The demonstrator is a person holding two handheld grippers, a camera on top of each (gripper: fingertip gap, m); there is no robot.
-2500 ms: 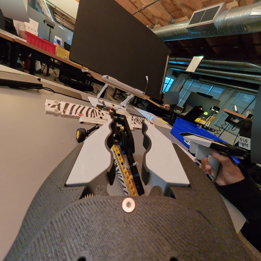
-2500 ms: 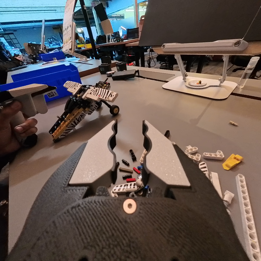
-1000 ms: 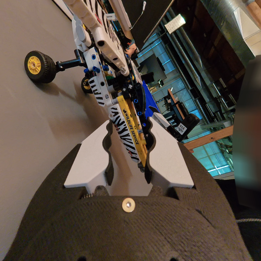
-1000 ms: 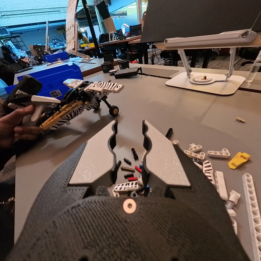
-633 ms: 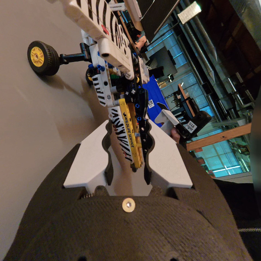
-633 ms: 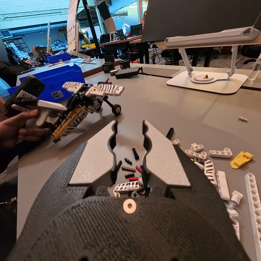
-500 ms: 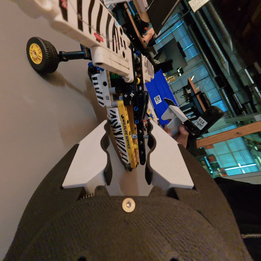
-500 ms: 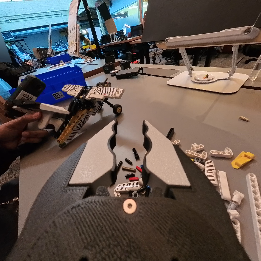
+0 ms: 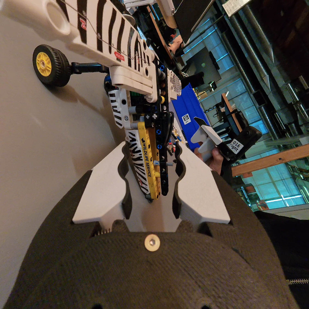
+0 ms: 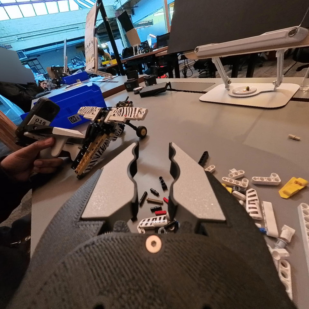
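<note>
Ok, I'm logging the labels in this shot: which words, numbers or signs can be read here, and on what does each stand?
I don't quote writing, so here is what bears it.
Yellow beam of the zebra-striped toy plane: black lettering.
Its white wing: small red stickers.
Left gripper and right gripper: a white sticker on each camera.
Blue bin: square code tag.
Standing board: too small to read.

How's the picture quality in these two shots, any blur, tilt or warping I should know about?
Left wrist view: rolled sideways, warm and dim; the toy plane's striped wing blurs near the lens. Right wrist view: level, brighter, sharp on the loose bricks, with the desk lamp arm bowed by wide-angle distortion.
</note>
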